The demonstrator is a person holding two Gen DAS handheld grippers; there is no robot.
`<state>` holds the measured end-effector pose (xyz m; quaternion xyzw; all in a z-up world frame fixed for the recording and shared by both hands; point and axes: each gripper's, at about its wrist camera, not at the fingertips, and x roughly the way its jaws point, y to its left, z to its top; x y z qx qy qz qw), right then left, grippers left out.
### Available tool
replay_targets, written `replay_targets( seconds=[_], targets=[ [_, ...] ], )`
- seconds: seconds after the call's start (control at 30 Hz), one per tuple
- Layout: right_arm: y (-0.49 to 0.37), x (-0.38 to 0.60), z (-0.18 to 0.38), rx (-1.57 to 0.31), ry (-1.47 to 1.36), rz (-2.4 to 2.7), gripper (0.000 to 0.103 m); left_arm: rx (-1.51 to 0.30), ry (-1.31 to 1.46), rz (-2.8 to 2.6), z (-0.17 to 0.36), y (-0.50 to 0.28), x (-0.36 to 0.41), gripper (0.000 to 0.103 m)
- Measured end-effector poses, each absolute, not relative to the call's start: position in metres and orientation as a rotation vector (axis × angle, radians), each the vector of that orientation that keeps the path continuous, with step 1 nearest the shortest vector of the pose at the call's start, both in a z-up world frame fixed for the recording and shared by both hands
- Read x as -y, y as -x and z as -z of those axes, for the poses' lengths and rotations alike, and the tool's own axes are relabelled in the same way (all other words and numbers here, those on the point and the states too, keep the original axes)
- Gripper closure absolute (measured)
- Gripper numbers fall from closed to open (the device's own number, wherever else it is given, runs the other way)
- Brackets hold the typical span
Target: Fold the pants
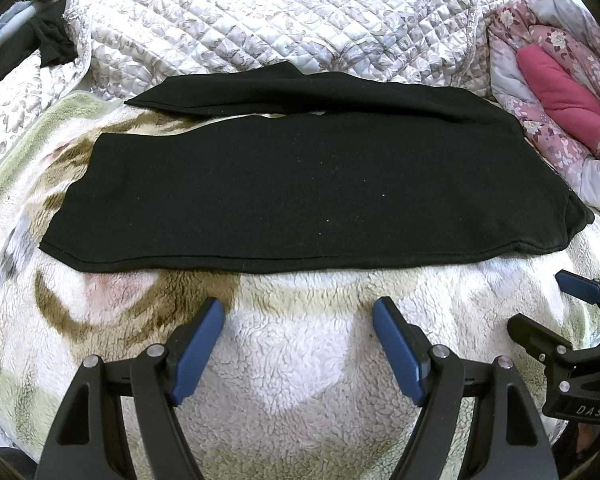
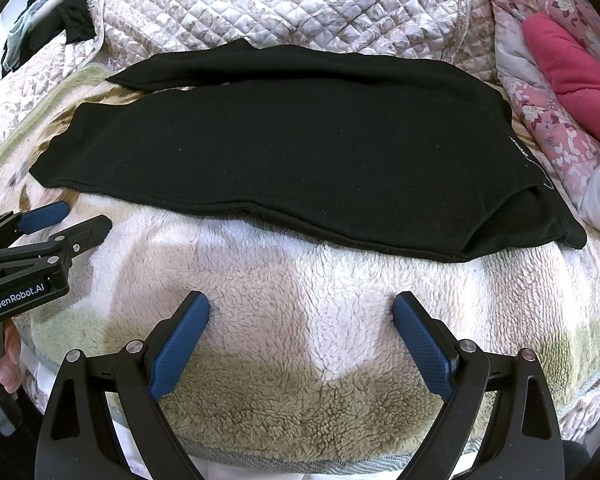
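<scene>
Black pants (image 1: 300, 184) lie flat on a fleece blanket, legs pointing left and waist at the right; they also show in the right wrist view (image 2: 300, 152). The near leg is spread wide, the far leg lies narrow behind it. My left gripper (image 1: 298, 312) is open and empty, hovering over the blanket just short of the pants' near edge. My right gripper (image 2: 300, 308) is open and empty, also short of the near edge. The right gripper shows at the right edge of the left wrist view (image 1: 572, 320); the left gripper shows at the left edge of the right wrist view (image 2: 72, 220).
The fleece blanket (image 1: 300, 380) covers the bed, with a quilted floral bedspread (image 1: 260, 20) behind the pants. A pink floral quilt (image 1: 560, 80) is bunched at the right. Dark clothes (image 1: 48, 44) lie at the far left.
</scene>
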<state>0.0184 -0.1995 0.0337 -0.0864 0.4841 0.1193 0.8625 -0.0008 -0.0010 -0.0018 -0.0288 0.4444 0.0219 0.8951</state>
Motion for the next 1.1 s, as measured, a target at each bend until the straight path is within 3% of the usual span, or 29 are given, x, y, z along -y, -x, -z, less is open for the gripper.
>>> replay_targets(
  seconds=[1.1],
  targets=[
    [-0.019, 0.197, -0.031, -1.028, 0.185, -0.255, 0.009, -0.92, 0.054, -0.048, 0.001, -0.001, 0.002, 0.023]
  ],
)
